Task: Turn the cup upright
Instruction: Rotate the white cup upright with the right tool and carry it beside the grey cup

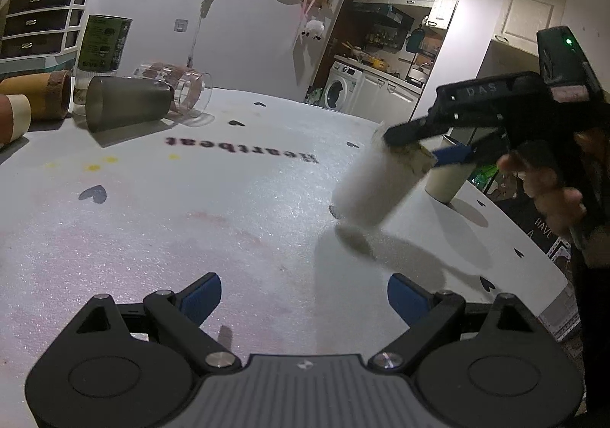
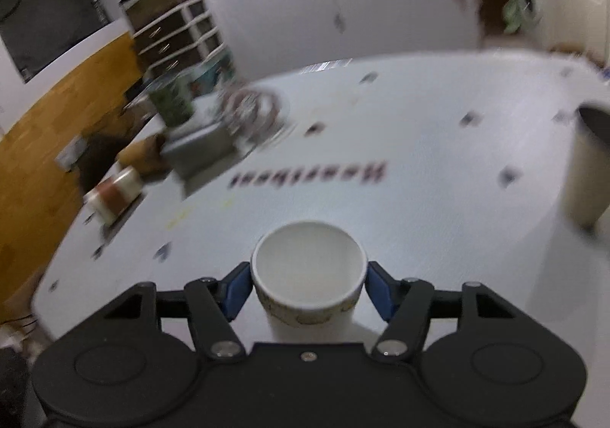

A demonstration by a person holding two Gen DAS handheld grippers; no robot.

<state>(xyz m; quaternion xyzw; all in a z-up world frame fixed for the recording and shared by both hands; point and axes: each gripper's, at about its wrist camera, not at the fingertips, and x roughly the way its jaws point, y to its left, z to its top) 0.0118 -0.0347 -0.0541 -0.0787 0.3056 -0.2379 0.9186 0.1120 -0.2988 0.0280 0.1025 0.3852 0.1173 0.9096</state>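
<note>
Blue-padded fingers (image 2: 237,293) of the right gripper (image 2: 309,287) pinch a white paper cup (image 2: 307,267) from both sides just under its rim, one pad on each flank. In the right wrist view the cup's open mouth faces the camera and its pale inside is visible; a faint printed pattern runs around the outer wall below the rim. From the left wrist view the same cup (image 1: 375,184) hangs tilted above the white worktop (image 1: 198,222), mouth raised toward the right gripper (image 1: 423,145) and base lowered toward the surface, with its shadow lying just beneath; whether the base touches the worktop cannot be told. A hand (image 1: 549,191) wraps the handle of that gripper.

Fingers (image 1: 204,294) of the left gripper (image 1: 304,296) are spread wide with nothing between them, low over the near part of the worktop and well apart from the cup.

Just behind the held cup, a second cream cup (image 1: 451,176) stands upright. At the far left of the worktop, a grey tumbler (image 1: 127,107) lies on its side, with a clear glass (image 1: 179,88) lying on its side right behind it. A green-labelled can (image 1: 103,42) stands behind them, and two brown cups (image 1: 42,94) lie tipped over at the left edge. The word "Heartbeat" (image 1: 244,150) is printed on the worktop.
</note>
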